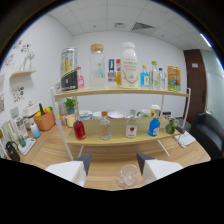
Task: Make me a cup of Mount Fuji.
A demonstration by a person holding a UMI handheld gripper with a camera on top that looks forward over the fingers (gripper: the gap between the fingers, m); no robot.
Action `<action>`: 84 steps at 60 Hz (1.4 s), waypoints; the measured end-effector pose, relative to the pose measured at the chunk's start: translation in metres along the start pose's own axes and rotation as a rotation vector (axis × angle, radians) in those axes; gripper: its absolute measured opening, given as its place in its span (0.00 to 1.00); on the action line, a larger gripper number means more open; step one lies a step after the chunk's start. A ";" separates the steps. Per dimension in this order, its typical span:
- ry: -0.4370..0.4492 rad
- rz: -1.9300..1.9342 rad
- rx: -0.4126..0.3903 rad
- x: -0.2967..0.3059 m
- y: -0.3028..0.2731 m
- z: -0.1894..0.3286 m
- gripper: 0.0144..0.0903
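Gripper view is showing a small clear glass cup (127,175) sitting upright on the wooden table (102,177), right between the two white fingers of the gripper (114,167). The cup is looking empty and see-through, with light glinting off its rounded wall; whether anything is lying in its bottom is too small to tell. The fingers are standing wide apart, with a gap showing on each side of the cup, so they are gripping nothing.

Beyond the fingers, a two-level wooden shelf (120,93) on a white frame is standing on the table. Along its lower board a bottle of red liquid (79,127) is standing towards one end, then a clear bottle with pale amber liquid (105,128), a clear bottle with a red label (131,126), and a bottle of blue liquid (154,125). On the upper board a large dark can with yellow lettering (68,69) is standing beside a tall clear jar with a wooden lid (97,65), and further along a tall white bottle (129,65), several small bottles, and a yellow-and-orange can (173,78) at the far end.

Beside the shelf, near the white wall, an orange pot (45,120) is sitting on the table. A dark chair (207,135) is sitting past the opposite end of the shelf.
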 end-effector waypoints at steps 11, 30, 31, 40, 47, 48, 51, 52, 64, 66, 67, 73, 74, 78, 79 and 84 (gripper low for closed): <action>-0.018 -0.013 0.099 -0.023 -0.038 0.060 0.92; -0.022 -0.023 0.080 -0.032 -0.040 0.157 0.62; -0.017 -0.022 0.078 -0.031 -0.039 0.160 0.56; 0.030 -0.021 0.064 -0.023 -0.035 0.174 0.30; 0.031 -0.010 0.070 -0.023 -0.034 0.170 0.29; 0.029 -0.008 0.069 -0.023 -0.033 0.170 0.29; 0.020 -0.009 0.077 -0.024 -0.035 0.167 0.28; 0.017 -0.011 0.082 -0.024 -0.036 0.165 0.28; -0.038 -0.025 0.100 -0.036 -0.034 0.123 0.28; -0.047 -0.018 0.097 -0.039 -0.030 0.115 0.28; -0.051 -0.015 0.094 -0.039 -0.027 0.111 0.28; -0.065 0.019 0.060 -0.044 -0.001 0.091 0.28; -0.071 0.028 0.050 -0.046 0.005 0.089 0.28; -0.082 0.069 0.012 -0.046 0.028 0.080 0.28; -0.088 0.082 0.004 -0.048 0.035 0.079 0.28; -0.105 0.170 -0.039 -0.050 0.058 0.076 0.28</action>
